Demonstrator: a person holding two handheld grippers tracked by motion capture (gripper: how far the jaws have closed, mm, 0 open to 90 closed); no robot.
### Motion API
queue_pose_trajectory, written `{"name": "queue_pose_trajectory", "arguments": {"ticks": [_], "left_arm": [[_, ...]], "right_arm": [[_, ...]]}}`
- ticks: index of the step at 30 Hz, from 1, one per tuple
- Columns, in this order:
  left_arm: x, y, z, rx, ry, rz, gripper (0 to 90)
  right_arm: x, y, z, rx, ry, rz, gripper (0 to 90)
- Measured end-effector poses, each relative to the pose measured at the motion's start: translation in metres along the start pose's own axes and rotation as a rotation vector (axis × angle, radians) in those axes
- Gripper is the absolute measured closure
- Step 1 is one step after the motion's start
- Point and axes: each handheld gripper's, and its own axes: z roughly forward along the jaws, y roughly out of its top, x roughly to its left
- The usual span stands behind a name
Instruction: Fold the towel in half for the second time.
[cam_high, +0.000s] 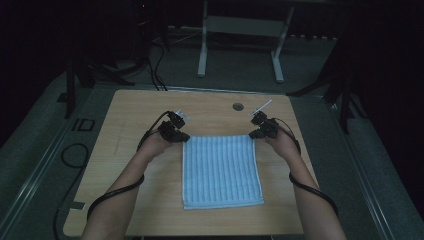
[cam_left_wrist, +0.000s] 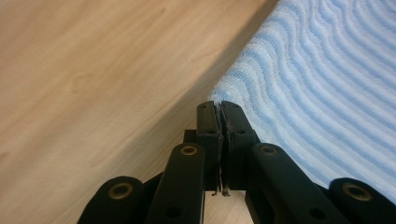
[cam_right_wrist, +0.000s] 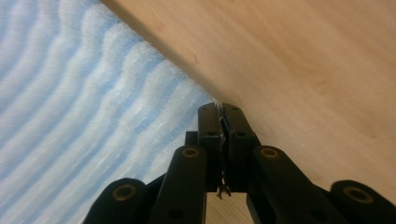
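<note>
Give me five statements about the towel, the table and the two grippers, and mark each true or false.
1. The towel is blue and white striped. True.
2. The left gripper is at the towel's near edge. False: it is at the far left corner.
3. The right gripper is at the towel's far right corner. True.
4. Both grippers stand wide open. False: in the two gripper views each pair of jaws is pressed together at a towel corner.
5. The towel lies on a glass table. False: the table is light wood.
</note>
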Motion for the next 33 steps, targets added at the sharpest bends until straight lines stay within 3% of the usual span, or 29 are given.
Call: {"name": "queue_pose_trajectory", "arguments": {"ticks": [3,9,16,18,19,25,27,29,33], "left_arm": [[-0.002,0.001,-0.014,-0.020,0.005,0.002,87.6],[-0.014,0.001,-0.043,-0.066,0.021,0.072,87.6],[-0.041,-0.019,-0.072,-0.125,-0.009,0.140,87.5],[-0.049,-0.026,-0.076,-0.127,-0.021,0.150,87.5],[-0.057,-0.031,-0.078,-0.132,-0.021,0.178,87.5],[-0.086,-0.054,-0.078,-0.112,-0.056,0.250,87.4],[-0.091,-0.062,-0.076,-0.096,-0.082,0.250,87.4],[-0.097,-0.068,-0.073,-0.083,-0.079,0.254,87.4],[-0.110,-0.081,-0.068,-0.056,-0.123,0.268,87.3]], "right_arm": [[0.004,0.003,-0.015,-0.033,-0.008,-0.020,87.4],[0.017,0.002,-0.046,-0.113,-0.026,-0.060,87.3],[0.039,-0.023,-0.072,-0.182,-0.029,-0.115,87.3],[0.046,-0.034,-0.079,-0.201,-0.022,-0.121,87.3],[0.050,-0.040,-0.082,-0.207,-0.017,-0.128,87.3],[0.077,-0.081,-0.086,-0.217,-0.008,-0.145,87.3],[0.086,-0.092,-0.086,-0.212,0.000,-0.160,87.2],[0.094,-0.103,-0.083,-0.196,0.009,-0.171,87.2],[0.102,-0.119,-0.077,-0.181,0.025,-0.162,87.2]]}}
